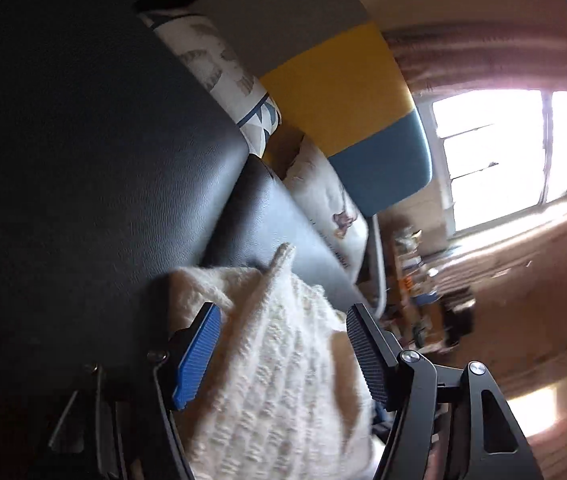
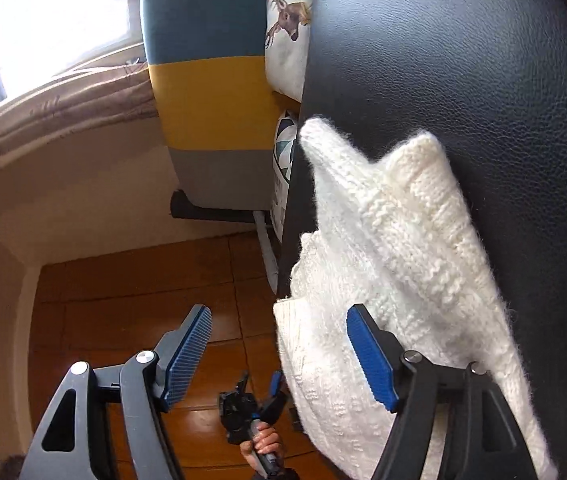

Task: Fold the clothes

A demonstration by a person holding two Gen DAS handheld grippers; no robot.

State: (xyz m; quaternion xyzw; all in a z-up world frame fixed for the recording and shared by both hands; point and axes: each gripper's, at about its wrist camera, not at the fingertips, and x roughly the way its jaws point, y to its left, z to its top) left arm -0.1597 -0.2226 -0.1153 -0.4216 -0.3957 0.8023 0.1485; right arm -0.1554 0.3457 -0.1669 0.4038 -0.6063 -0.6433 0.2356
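White knit sweater (image 2: 395, 264) bunched on black leather surface (image 2: 463, 80), centre to lower right of right wrist frame; lower centre of left wrist frame. Left gripper (image 1: 283, 350) released, pads wide, knit between them, no clamp. Right gripper (image 2: 279, 352) spread wide; right pad (image 2: 369, 356) against knit. Striped chair back (image 2: 207, 92) upper centre. Hand (image 2: 265, 446) at bottom edge holds other gripper.

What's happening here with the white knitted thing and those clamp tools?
A person is folding a white knit sweater on a black leather surface, using a hand-held gripper in each hand. Both grippers are open: the left gripper has the knit lying between its spread fingers, and the right gripper sits at the sweater's edge with one finger over the wooden floor. Neither is clamped.
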